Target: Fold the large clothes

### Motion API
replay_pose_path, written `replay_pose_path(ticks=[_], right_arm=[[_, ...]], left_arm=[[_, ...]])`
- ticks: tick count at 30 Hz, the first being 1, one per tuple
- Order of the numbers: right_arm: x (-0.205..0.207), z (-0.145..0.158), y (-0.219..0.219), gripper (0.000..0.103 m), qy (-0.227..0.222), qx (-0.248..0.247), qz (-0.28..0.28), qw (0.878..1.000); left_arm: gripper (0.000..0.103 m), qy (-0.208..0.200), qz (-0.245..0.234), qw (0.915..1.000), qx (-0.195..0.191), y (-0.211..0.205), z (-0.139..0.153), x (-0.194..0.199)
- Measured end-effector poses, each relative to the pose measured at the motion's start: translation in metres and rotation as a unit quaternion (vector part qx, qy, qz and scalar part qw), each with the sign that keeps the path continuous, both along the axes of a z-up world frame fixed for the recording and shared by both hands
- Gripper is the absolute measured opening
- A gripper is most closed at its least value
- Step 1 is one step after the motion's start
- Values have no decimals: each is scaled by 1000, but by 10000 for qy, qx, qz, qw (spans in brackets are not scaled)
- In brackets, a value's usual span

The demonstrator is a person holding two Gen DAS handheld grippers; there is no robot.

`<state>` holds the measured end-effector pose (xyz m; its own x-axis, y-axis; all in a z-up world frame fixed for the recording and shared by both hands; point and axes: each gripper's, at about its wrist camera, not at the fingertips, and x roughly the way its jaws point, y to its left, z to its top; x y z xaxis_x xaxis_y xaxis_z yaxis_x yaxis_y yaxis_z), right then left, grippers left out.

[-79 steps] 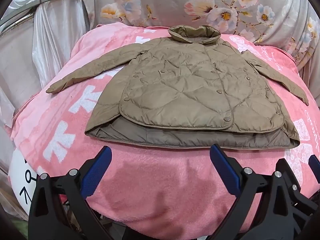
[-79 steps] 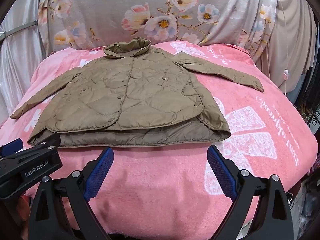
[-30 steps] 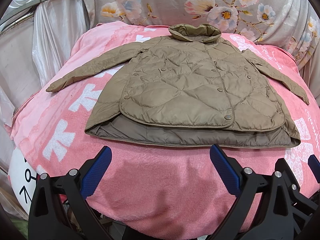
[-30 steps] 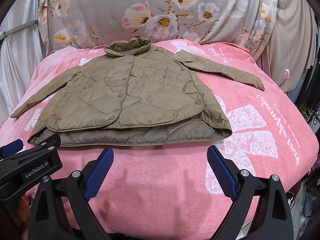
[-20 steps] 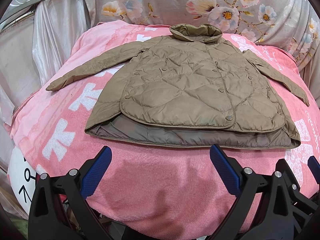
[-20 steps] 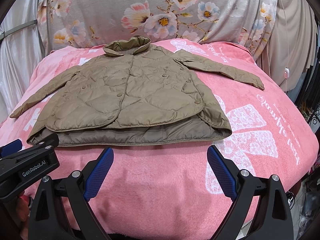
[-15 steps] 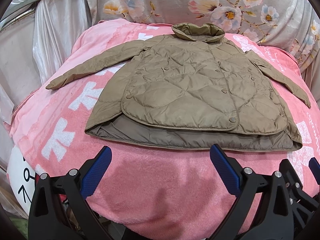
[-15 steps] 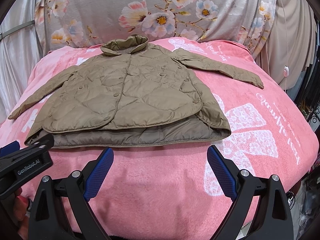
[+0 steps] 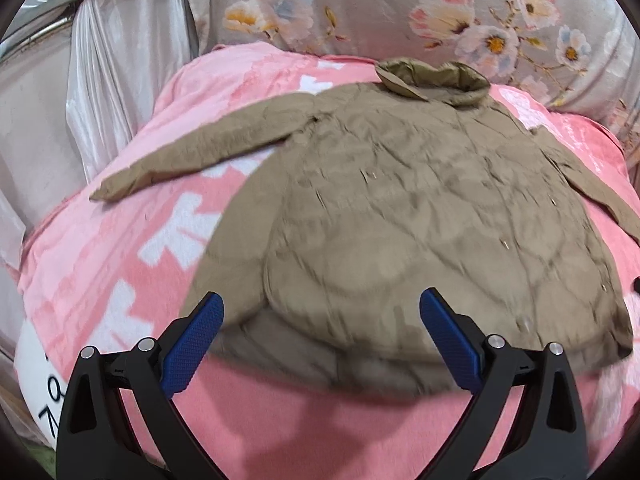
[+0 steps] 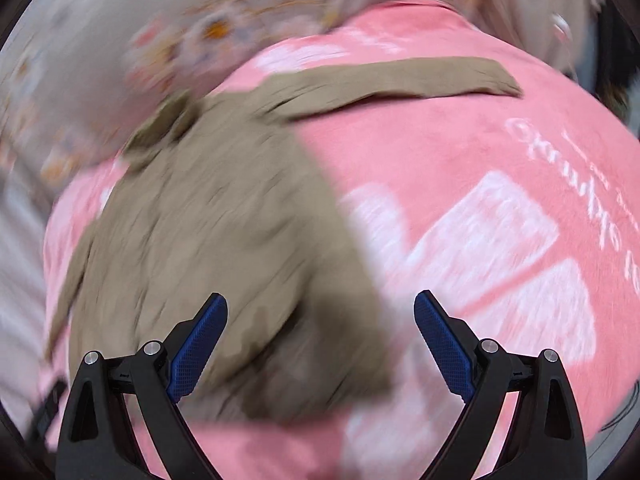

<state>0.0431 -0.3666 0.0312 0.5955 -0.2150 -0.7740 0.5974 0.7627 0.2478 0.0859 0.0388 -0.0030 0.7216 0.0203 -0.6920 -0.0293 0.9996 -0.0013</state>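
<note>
Tan quilted jacket (image 9: 400, 216) lies flat, front up, on the pink blanket (image 9: 120, 240), collar (image 9: 434, 80) at the far end and hem nearest the claws. Long axis runs straight away from the person; sleeves stick out to both sides.

Left gripper (image 9: 320, 340) is spread wide, nothing held, fingers straddling the near hem w/ the left hem corner just beside its left pad. Left sleeve (image 9: 192, 160) angles out and toward the near-left, cuff well apart from the body, bare blanket around it.

Right gripper (image 10: 320, 340) is likewise wide apart and empty. Right wrist view is badly motion-blurred, but the jacket's right hem corner (image 10: 352, 376) sits btwn its fingers, just ahead. Right sleeve (image 10: 392, 80) stretches far off to the right, cuff well away, w/ open pink blanket on the near side of it.

Judgement: each claw is nearest its own hem corner, sleeves further off. Plenty of free blanket right of the jacket; left side is tighter, blanket edge falling toward the white curtain (image 9: 120, 80).
</note>
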Motion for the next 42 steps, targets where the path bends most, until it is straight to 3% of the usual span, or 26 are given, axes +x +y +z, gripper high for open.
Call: replay_pose_path(ticks=[5,10,19,20,24,26,28,31,34,38,42], right_arm=[[32,1,-93,92,77,-426,-1084,9932],[53,-15,-178,92,-206,142,-1856,9823],[81,-25,-261,92,-816,168,-2393,9674],[85,-25,-265,88,-846,134,-2416,9666],[106,-18,-269,12,-950,170,-2261,9693],[119,2,-252,9,-1251,66,-2088,9699],[137,31,-221,8,-1502,-223,-1577,9757],[174,80,-138,8,-1824,-831,-344,9791],[209,105,-43,8,-1941,-1134,1005,9692],[249,99,71,7,-1817,-1190,2431,9454],[284,63,157,7,-1397,-1025,3405,9241]], left_arm=[[97,130,187,9997,-85,5,-4,39],[97,73,197,9997,-101,0,-8,69],[97,182,374,9991,33,-6,-22,113],[97,224,381,9990,20,-5,-24,116],[97,396,471,9981,-14,-2,-34,128],[97,437,495,9978,-45,-1,-37,133],[97,439,522,9977,-30,0,-39,136],[97,437,552,9975,-68,3,-39,141],[97,372,614,9973,-134,8,-37,143],[97,314,703,9966,-290,21,-34,145],[97,268,821,9954,-426,40,-32,146]])
